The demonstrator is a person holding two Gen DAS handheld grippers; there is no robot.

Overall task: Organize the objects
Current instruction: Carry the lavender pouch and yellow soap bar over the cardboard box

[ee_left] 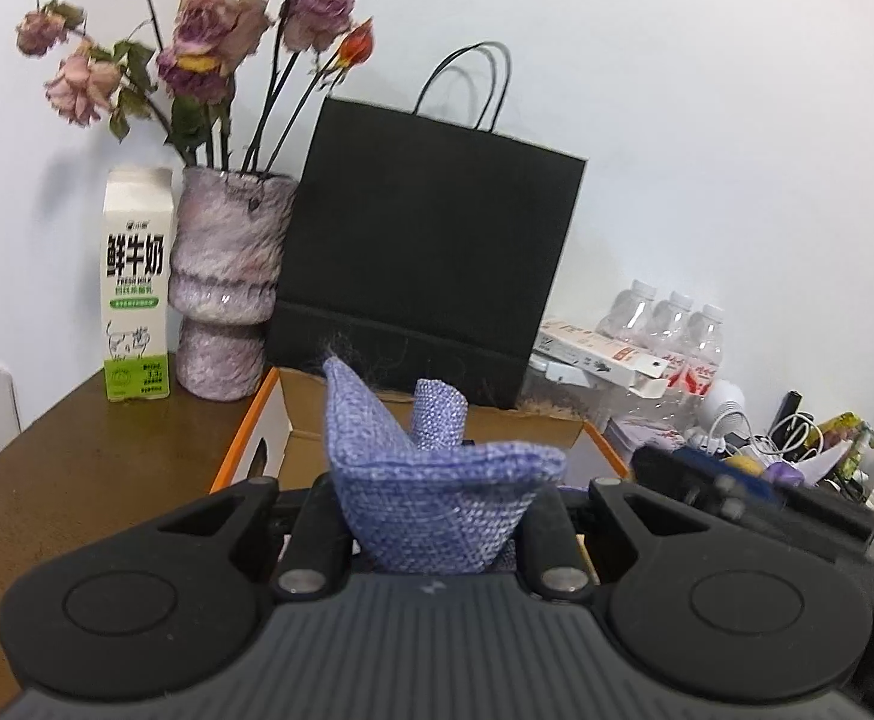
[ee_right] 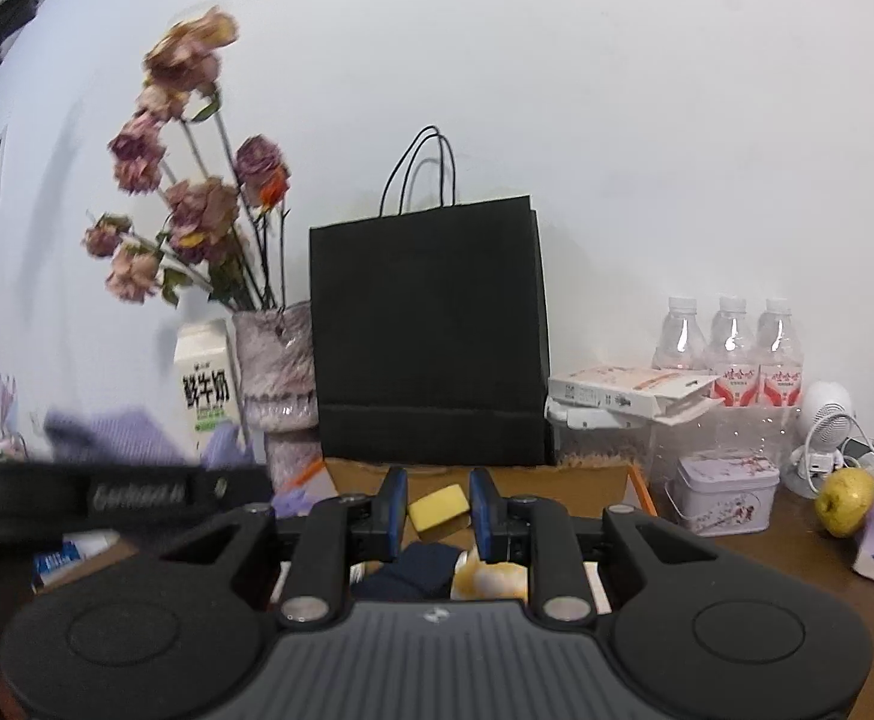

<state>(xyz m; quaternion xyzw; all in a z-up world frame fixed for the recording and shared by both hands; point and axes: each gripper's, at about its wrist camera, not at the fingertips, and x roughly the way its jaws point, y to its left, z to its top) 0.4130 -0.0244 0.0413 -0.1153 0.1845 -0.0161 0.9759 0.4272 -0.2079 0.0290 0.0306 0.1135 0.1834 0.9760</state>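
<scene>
The left tool (ee_left: pixel 437 516) is clamped on a blue woven fabric pouch (ee_left: pixel 437 498), which bunches upward between its fingers. The right tool (ee_right: pixel 437 510) shows a visible gap between its blue pads (ee_right: pixel 395 510), yet it appears as closed as it goes and grips nothing; a yellow sponge (ee_right: pixel 439 510) lies beyond that gap, not touching the pads.

Step in hand, as judged: carrying the pouch toward the orange-edged cardboard box (ee_left: pixel 293 420) directly ahead of and below the left tool. To do it well:
- Keep the grip firm; the fabric is soft and could slip if pressure eases.
- Bring the pouch fully over the box opening before release.
- Lower it onto a free spot, clear of the sponge and the dark item (ee_right: pixel 413 570) already inside.

Surroundings:
- Black paper bag (ee_left: pixel 431 252) stands upright just behind the box, limiting forward travel.
- Vase of dried roses (ee_left: pixel 227 288) and milk carton (ee_left: pixel 137 288) stand ahead and left of the left tool; both could tip if brushed.
- Ahead and right of the right tool: water bottles (ee_right: pixel 730 354), flat printed box (ee_right: pixel 622 390), lilac tin (ee_right: pixel 724 492), yellow-green fruit (ee_right: pixel 847 495), small white fan (ee_right: pixel 823 426).
- The two tools ride close together over the desk (ee_left: pixel 77 462); keep them from colliding
</scene>
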